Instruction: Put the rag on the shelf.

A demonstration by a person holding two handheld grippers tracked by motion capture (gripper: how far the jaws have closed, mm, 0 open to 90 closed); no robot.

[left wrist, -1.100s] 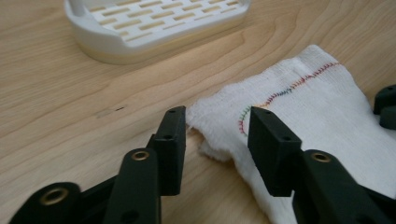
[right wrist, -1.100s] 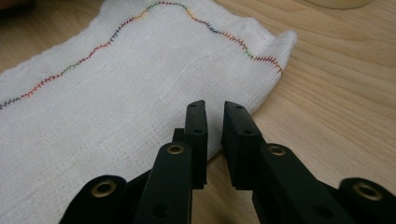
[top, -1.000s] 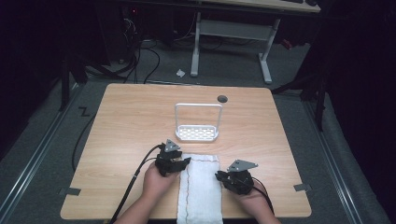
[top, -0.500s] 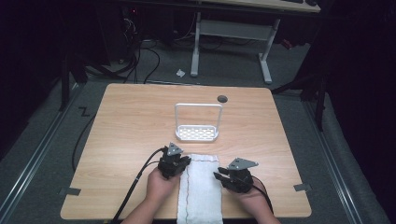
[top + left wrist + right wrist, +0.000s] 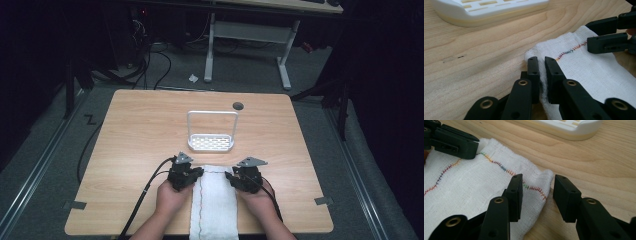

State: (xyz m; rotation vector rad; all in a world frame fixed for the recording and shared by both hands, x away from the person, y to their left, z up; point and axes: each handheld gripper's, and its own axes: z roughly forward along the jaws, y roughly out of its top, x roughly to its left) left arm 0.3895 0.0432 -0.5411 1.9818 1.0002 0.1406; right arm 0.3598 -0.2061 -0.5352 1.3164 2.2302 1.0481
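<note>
**A:** Start at the left. What is different there from a second ago?

**B:** The left gripper (image 5: 542, 65) now pinches the near-left corner of the white cloth (image 5: 214, 202). A second back its jaws stood wide; now they are clamped together with a ridge of fabric squeezed between the pads, plain in the left gripper view. The hand itself has hardly shifted.

**A:** And the cloth, where does it lie?

**B:** Flat on the worktop (image 5: 130, 130) at the near edge, between the two hands, folded into a long strip with a coloured stitched seam (image 5: 506, 170) running along it. Its far end points toward the white slotted rack (image 5: 211, 141), which stands apart from it, farther up the worktop.

**A:** Now the right side.

**B:** The right gripper (image 5: 537, 190) has just been opening. Its jaws stand apart on either side of the cloth's far-right corner: one pad sits over the fabric near the seam, the other just off the edge above bare wood. The corner lies between them, but neither pad presses on it.

**A:** So what does that mean for the work?

**B:** I judge that one corner is secured and the other is being lined up. Closing the right jaws on that corner looks like the next need; then both hands could lift or fold the strip together. Lifting with the left alone would likely drag the cloth askew.
</note>
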